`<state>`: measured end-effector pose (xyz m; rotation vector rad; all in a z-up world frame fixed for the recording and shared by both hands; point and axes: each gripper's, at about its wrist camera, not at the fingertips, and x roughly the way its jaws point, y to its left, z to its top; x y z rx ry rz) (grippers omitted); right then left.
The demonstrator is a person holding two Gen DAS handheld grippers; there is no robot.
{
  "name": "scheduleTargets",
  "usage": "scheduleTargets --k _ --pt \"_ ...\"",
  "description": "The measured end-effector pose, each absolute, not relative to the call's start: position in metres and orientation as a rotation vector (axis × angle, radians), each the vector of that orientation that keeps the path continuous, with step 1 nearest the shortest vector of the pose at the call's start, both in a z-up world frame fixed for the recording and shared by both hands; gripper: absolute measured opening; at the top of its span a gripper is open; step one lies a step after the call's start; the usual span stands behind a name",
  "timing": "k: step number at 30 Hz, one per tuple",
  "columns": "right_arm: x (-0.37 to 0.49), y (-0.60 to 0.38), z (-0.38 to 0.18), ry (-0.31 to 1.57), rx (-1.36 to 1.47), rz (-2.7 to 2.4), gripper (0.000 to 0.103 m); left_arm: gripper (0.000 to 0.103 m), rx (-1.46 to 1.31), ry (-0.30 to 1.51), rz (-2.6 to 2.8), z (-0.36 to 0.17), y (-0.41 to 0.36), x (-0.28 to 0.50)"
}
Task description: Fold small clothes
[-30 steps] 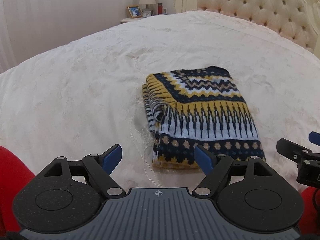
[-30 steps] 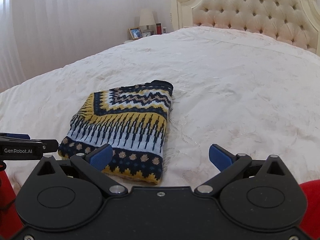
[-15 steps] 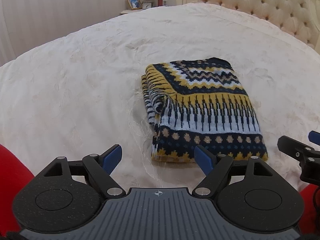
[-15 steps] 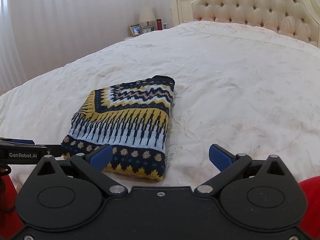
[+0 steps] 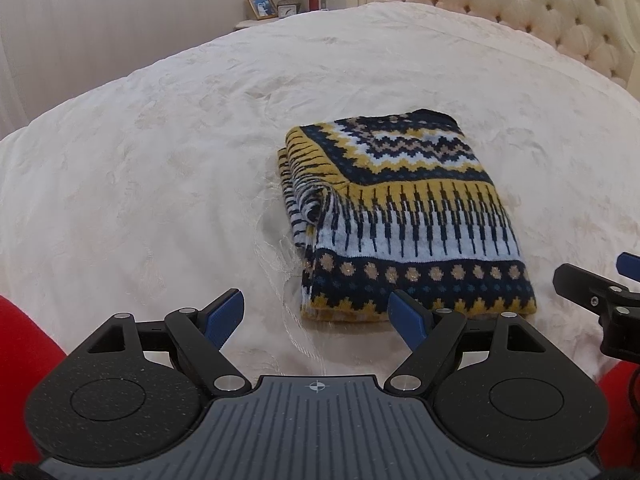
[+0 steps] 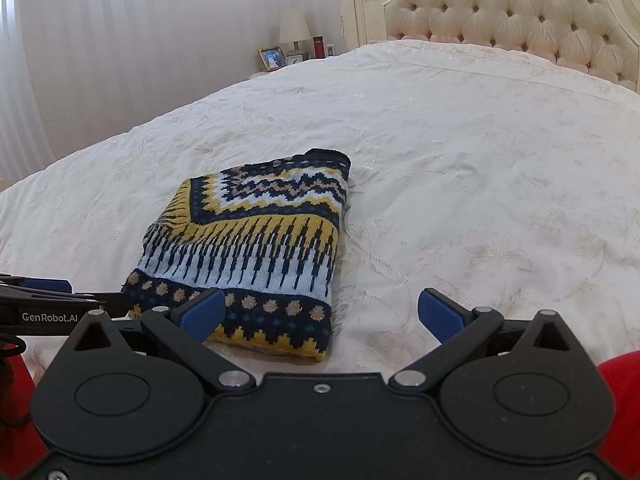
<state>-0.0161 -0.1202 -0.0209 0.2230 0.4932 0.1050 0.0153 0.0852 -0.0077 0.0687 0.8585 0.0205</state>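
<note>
A folded knit sweater (image 5: 404,216) with navy, yellow and pale blue patterns lies flat on the cream bedspread (image 5: 160,168). It also shows in the right wrist view (image 6: 252,248). My left gripper (image 5: 318,312) is open and empty, held just short of the sweater's near left corner. My right gripper (image 6: 320,312) is open and empty, near the sweater's near right corner. Each gripper shows at the edge of the other's view: the right gripper (image 5: 596,292) and the left gripper (image 6: 48,308).
A tufted cream headboard (image 6: 520,12) stands at the far end of the bed. A nightstand with a lamp (image 6: 295,28), a photo frame (image 6: 272,58) and a red bottle stands by the curtained wall. Red sleeves (image 5: 20,344) show at the frame edges.
Both grippers have drawn back and up from the sweater, which now sits farther from the fingers. The sweater itself has not moved. Both grippers stay open.
</note>
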Motion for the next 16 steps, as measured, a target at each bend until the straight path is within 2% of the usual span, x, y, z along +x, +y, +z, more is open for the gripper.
scheduleTargets --k 16 --pt "-0.0168 -0.1186 -0.0223 0.497 0.222 0.105 0.102 0.078 0.073 0.872 0.016 -0.0096 0.0832 0.016"
